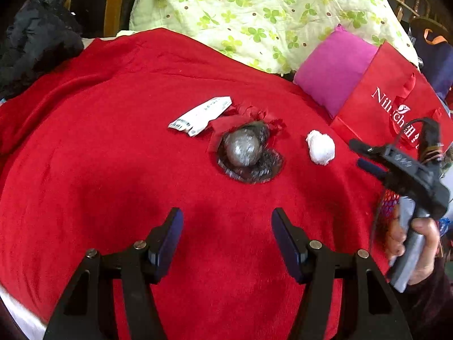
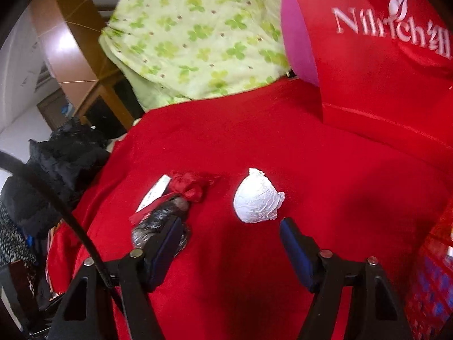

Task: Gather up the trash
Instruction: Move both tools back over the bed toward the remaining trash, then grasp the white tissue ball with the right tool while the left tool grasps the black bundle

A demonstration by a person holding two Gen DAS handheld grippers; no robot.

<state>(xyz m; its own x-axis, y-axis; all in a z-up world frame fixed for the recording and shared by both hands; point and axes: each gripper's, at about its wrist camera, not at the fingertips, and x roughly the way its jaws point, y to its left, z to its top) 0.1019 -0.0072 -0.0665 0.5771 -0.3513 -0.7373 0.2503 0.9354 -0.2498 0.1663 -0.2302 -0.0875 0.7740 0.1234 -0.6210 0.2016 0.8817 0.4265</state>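
- On the red blanket (image 1: 113, 170), three bits of trash lie in a loose row: a white crumpled paper ball (image 2: 259, 197), a silvery foil ball (image 1: 245, 148) on a dark crinkled wrapper, and a white printed slip (image 1: 201, 116) with a barcode.
- From the right wrist view, the paper ball sits at about 12 o'clock, just ahead of the right gripper (image 2: 229, 235); the foil ball lies at 10 o'clock, partly hidden behind the left-hand finger.
- A scrap of red ribbon (image 2: 192, 185) is bunched just beyond the foil ball, touching it or nearly so; the slip peeks out behind.
- The right gripper is spread fairly wide, with nothing between its pads; the ball is ahead of the tips, not yet inside.
- The step in hand looks like a reach for the paper ball. To do it well, push forward until the ball sits between the pads, keep the tips just above the soft blanket so no cloth gets pinched, then close gently, since crumpled paper squashes.
- The left gripper (image 1: 226, 226) is also spread wide and empty, hovering over the blanket with the foil ball at its 12 o'clock.
- Seen from the left wrist, a hand (image 1: 419, 243) grips the right tool's handle at 3 o'clock, tilted downward.
- A red shopping bag (image 1: 390, 93) stands at 2 o'clock, probably where the trash goes, beside a pink cushion (image 1: 334, 68).
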